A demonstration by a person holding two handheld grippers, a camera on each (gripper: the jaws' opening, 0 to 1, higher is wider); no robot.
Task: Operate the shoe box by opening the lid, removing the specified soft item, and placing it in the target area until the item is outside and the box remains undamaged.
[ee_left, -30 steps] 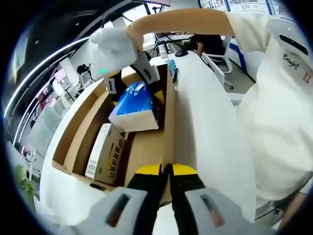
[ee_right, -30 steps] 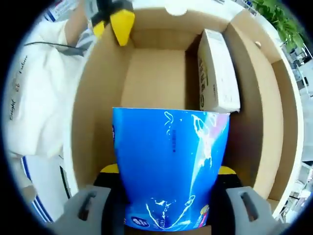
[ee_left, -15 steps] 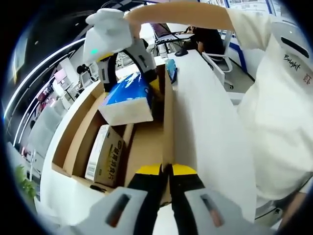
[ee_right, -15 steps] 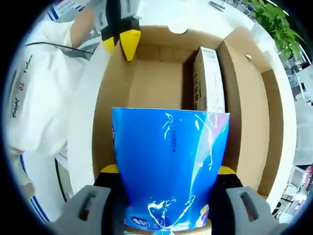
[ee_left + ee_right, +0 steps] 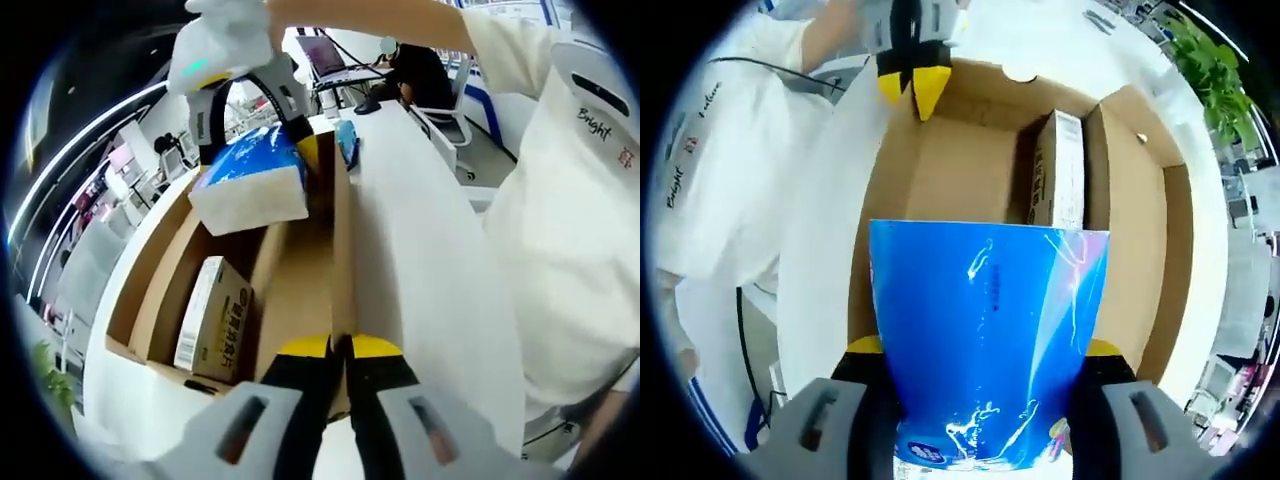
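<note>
In the right gripper view, the right gripper [image 5: 980,350] clamps a blue tissue pack [image 5: 985,340] between its jaws at the lower centre of the frame, above the open shoe box [image 5: 1160,250]. A white carton [image 5: 1060,170] stands inside the box at upper centre. In the left gripper view, the left gripper [image 5: 340,350] pinches the box wall [image 5: 343,250] with its jaws closed at the bottom centre. The tissue pack [image 5: 250,185] hangs at upper left, above the box [image 5: 160,250]. The carton [image 5: 215,320] sits at lower left. A person's sleeve [image 5: 570,200] shows on the right.
</note>
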